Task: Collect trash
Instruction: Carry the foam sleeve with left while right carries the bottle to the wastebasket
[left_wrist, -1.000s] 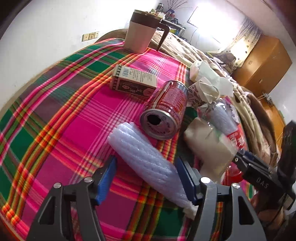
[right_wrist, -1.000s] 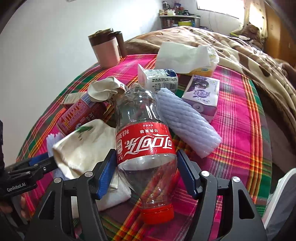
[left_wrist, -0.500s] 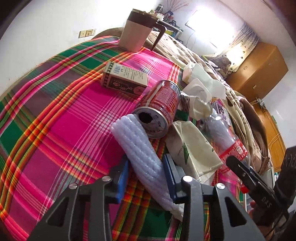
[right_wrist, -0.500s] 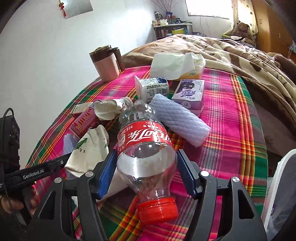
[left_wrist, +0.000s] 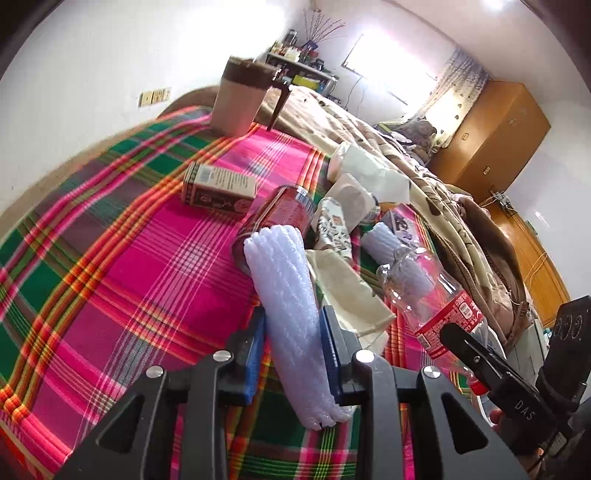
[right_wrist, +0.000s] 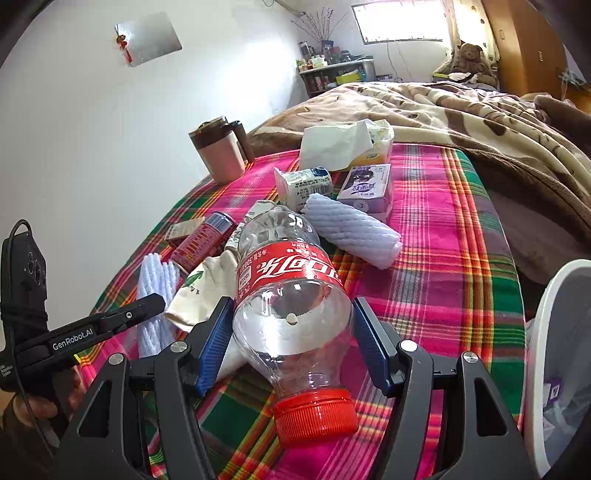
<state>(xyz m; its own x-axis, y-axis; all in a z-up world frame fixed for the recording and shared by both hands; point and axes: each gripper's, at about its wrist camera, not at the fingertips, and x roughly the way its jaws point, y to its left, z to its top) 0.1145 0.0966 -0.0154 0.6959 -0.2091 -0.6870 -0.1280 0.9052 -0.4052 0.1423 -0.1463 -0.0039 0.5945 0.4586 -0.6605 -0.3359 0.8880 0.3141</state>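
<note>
A white ribbed foam sleeve (left_wrist: 280, 269) sits between the blue pads of my left gripper (left_wrist: 292, 317). The jaws are closing and the pads press its sides, with its far end raised above the red can (left_wrist: 284, 214). My right gripper (right_wrist: 292, 306) is shut on a clear plastic cola bottle (right_wrist: 288, 269) with a red label, held off the plaid tablecloth (right_wrist: 443, 258) with its red cap toward the camera. In the right wrist view, the left gripper's finger (right_wrist: 129, 315) and the foam sleeve (right_wrist: 155, 280) show at the left. The bottle (left_wrist: 436, 295) shows at the right of the left wrist view.
On the cloth lie a small brown carton (left_wrist: 218, 188), a cream paper bag (right_wrist: 207, 288), a second foam sleeve (right_wrist: 351, 229), a purple drink carton (right_wrist: 367, 184), a white packet (right_wrist: 303, 184) and a tissue pack (right_wrist: 343, 144). A pink mug (left_wrist: 238, 103) stands at the back. A white bin (right_wrist: 546, 350) sits at the right.
The left jaws closed from wide apart onto the foam sleeve and lifted it. The right gripper, holding the bottle throughout, rose and drew back with it.
</note>
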